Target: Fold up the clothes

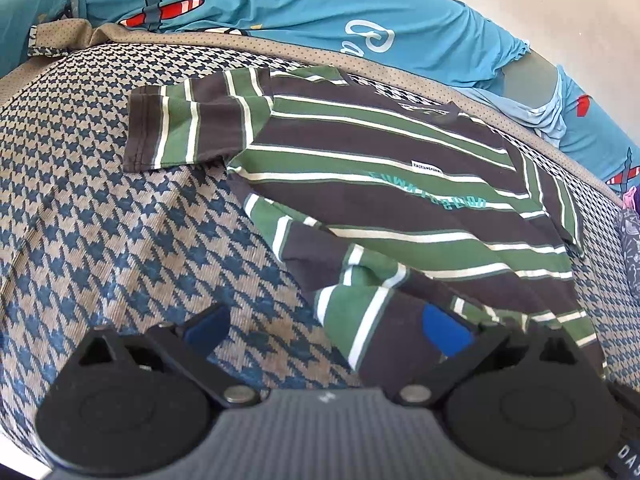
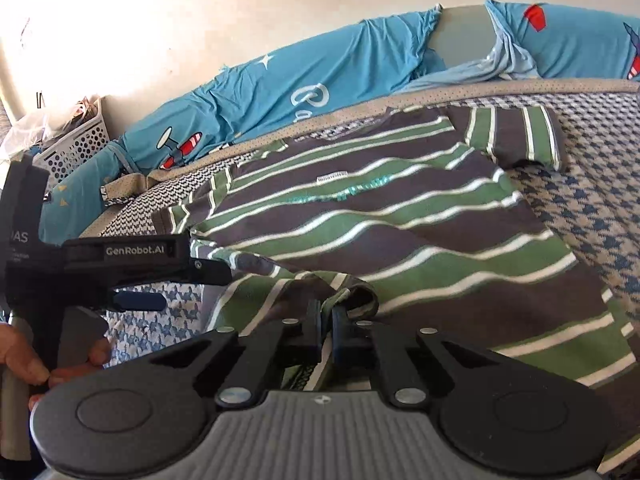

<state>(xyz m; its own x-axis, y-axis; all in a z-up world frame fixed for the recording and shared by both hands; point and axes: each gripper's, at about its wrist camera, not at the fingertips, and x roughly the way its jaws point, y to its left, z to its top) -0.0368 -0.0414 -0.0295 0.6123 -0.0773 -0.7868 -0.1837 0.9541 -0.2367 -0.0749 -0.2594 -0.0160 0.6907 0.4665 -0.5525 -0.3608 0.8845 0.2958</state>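
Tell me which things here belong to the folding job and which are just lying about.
In the job: striped T-shirt; right gripper, jaws shut on its hem; left gripper, jaws open.
Lying about: blue aeroplane-print bedding; white perforated basket; houndstooth cover.

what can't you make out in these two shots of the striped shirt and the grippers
- Striped shirt, lower hem: in the left wrist view the left gripper body covers it.
- Green lettering and small white label: in the right wrist view too blurred to read.
- Fabric depth inside the shut right gripper: its own fingers hide it.
- White basket: contents too small, cut by the edge.
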